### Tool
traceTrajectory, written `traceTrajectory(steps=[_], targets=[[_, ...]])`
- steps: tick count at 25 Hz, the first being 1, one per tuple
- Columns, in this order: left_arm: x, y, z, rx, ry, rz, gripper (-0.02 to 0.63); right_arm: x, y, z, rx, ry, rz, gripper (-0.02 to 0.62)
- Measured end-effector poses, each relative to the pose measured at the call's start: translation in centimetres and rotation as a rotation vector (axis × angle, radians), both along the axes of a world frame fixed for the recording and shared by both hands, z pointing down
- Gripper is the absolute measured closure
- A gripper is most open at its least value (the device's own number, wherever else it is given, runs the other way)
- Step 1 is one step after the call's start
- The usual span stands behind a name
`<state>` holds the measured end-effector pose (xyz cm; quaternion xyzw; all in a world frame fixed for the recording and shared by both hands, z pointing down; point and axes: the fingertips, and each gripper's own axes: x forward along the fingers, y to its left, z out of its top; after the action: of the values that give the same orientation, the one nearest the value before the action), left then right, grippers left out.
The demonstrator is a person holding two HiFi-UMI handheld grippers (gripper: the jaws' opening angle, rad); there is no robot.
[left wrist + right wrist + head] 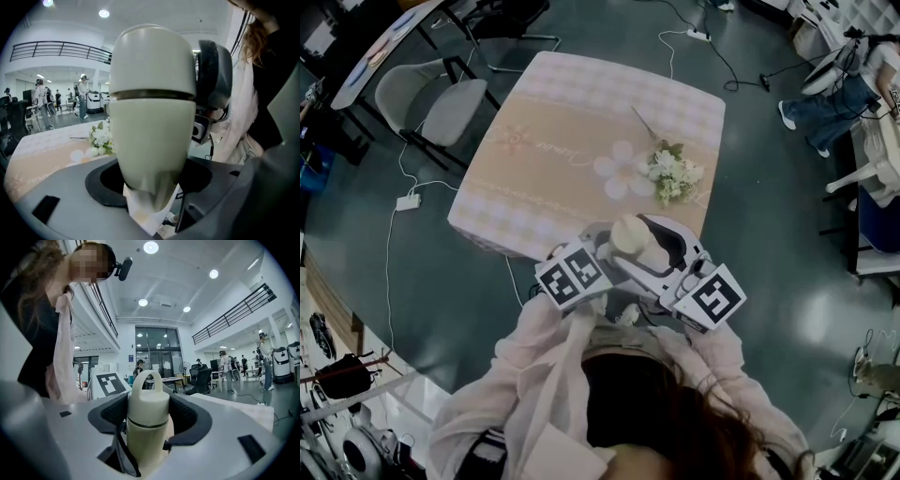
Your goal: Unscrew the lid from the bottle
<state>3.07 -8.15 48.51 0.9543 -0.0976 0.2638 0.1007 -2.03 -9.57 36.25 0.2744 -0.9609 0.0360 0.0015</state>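
The left hand-held gripper (152, 176) and the right hand-held gripper (147, 416) look alike: a smooth light-grey shell, black padded cut-outs lining the jaws, and a small black rectangular slot (253, 447) set into the shell. Each carries a white cube printed with black square markers, the left cube (574, 274) and the right cube (712, 298). The person wears a loose, pale pink shirt (61, 357) with long sleeves (534, 352) over a black top (33, 343), and a small black camera (124, 267) sits at the head

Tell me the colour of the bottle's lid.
The lid of the bottle is pale cream; the right gripper view shows it best.
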Motion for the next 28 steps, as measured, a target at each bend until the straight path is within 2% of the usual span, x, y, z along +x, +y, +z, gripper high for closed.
traceTrajectory(steps=[6,11,18,21,24,28], targets=[[0.3,0.8,-0.1,-0.009,0.016,0.064,0.29,-0.1,0.7,-0.2,0.01,-0.016,-0.137,0.305],[0.3,1.9,-0.4,-0.024,0.028,0.174,0.29,-0.2,1.6,-0.5,0.024,-0.032,-0.263,0.308],[0.5,3.6,-0.7,-0.029,0.031,0.3,0.29,-0.1,2.8,-0.7,0.025,-0.057,-0.391,0.311],[0.7,3.5,-0.6,-0.033,0.032,0.275,0.29,0.1,2.7,-0.6,0.02,-0.059,-0.377,0.31],[0.7,2.1,-0.6,-0.028,0.029,0.179,0.29,0.4,1.8,-0.4,0.022,-0.05,-0.295,0.31],[0.5,-0.1,-0.4,0.0,0.01,0.046,0.29,1.0,0.7,0.0,0.022,-0.036,-0.159,0.255]])
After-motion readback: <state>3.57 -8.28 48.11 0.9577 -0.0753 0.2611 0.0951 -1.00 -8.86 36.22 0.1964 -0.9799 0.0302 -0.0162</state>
